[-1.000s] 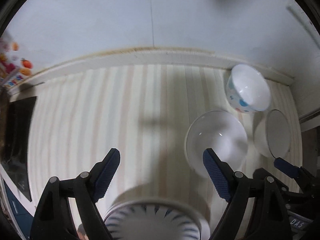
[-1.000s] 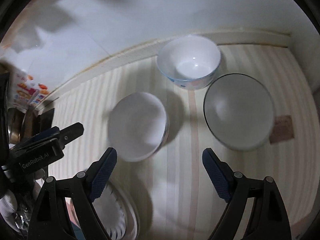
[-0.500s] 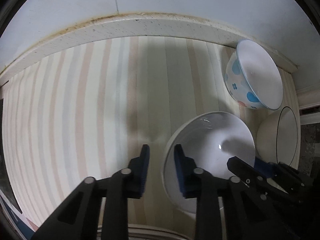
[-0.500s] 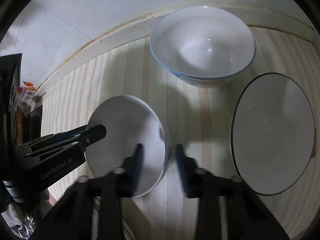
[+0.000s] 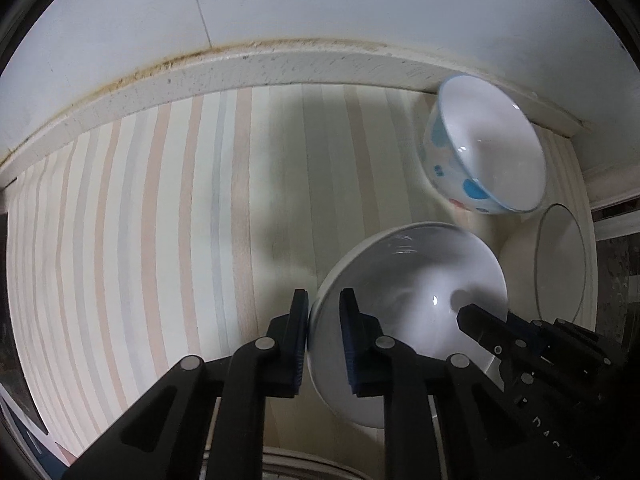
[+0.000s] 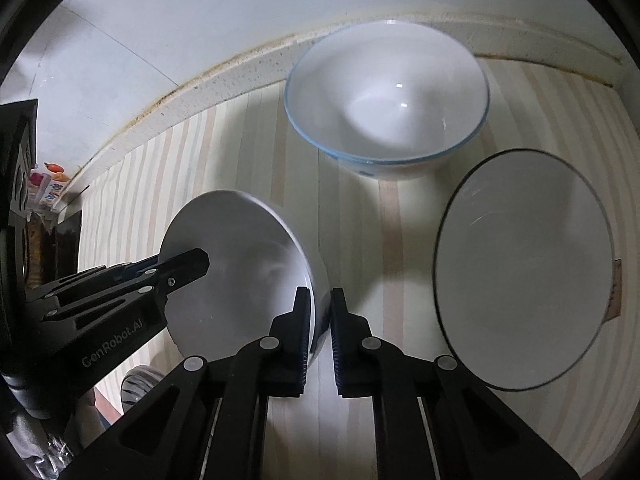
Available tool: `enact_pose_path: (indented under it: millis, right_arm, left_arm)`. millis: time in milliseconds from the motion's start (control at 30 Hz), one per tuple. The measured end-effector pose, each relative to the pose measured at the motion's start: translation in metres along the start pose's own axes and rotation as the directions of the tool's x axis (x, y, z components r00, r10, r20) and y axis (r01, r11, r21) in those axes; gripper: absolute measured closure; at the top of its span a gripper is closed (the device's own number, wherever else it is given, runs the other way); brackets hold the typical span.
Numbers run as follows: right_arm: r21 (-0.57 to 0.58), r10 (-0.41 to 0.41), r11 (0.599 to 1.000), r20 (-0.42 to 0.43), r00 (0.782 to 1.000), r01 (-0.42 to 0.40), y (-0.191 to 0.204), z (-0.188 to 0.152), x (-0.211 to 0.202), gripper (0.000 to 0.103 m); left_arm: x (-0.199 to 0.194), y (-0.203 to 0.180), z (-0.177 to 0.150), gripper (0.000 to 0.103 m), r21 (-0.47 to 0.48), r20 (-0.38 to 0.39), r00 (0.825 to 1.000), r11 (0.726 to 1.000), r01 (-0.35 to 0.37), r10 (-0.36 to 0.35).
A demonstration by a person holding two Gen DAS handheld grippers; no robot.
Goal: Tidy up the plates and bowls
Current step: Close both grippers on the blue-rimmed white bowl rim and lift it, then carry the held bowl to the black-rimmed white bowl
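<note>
Left hand-held gripper (image 5: 324,340) and right hand-held gripper (image 6: 320,336) each clamp opposite rims of the white bowl (image 5: 408,312), its mouth tilted upward, over the striped worktop (image 5: 160,220) beside a tiled wall (image 5: 320,8).

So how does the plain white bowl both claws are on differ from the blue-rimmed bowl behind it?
The plain white bowl has no pattern; the blue-rimmed bowl has a blue rim and coloured spots outside. The plain white bowl is gripped at its rim by the left claw and the right claw; the blue-rimmed bowl stands free near the wall. Both are white inside and empty, on the striped mat.
</note>
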State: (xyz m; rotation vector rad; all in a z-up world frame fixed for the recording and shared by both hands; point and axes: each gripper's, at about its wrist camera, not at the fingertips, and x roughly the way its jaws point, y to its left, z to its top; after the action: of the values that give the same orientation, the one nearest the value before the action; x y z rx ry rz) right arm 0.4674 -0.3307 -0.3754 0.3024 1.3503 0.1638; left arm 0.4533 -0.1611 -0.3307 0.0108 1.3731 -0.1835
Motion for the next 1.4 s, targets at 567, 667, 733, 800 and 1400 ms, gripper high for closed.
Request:
enact_pose_path:
  millis: [567,667,733,800,1400]
  right_arm:
    - [-0.005,0.018,1.0,0.026,1.0,-0.018,-0.029,-0.084,-0.087,0.092]
    - [0.016,0.017,1.0,0.001,1.0,-0.017,-0.044,-0.11,-0.09,0.092]
    - [0.034,0.02,0.999,-0.015,1.0,-0.02,-0.052,-0.126,-0.087,0.092]
    - [0.049,0.022,0.999,-0.031,0.999,-0.021,-0.06,-0.14,-0.082,0.092]
    - [0.131,0.036,0.991,-0.114,0.993,-0.021,-0.091,-0.188,-0.054,0.092]
  left_arm:
    - [-0.065,-0.045,-0.072,0.089,0.098,0.046,0.998,0.995,0.033,-0.037]
    - [-0.058,-0.057,-0.093,0.089,0.119,0.02,0.998,0.991,0.054,-0.056]
    - [-0.05,-0.065,-0.104,0.089,0.134,-0.002,0.998,0.989,0.061,-0.061]
    - [-0.041,-0.071,-0.114,0.089,0.147,-0.026,0.998,0.987,0.061,-0.058]
    - [0.005,-0.097,-0.127,0.089,0.191,-0.117,0.993,0.981,0.03,-0.007]
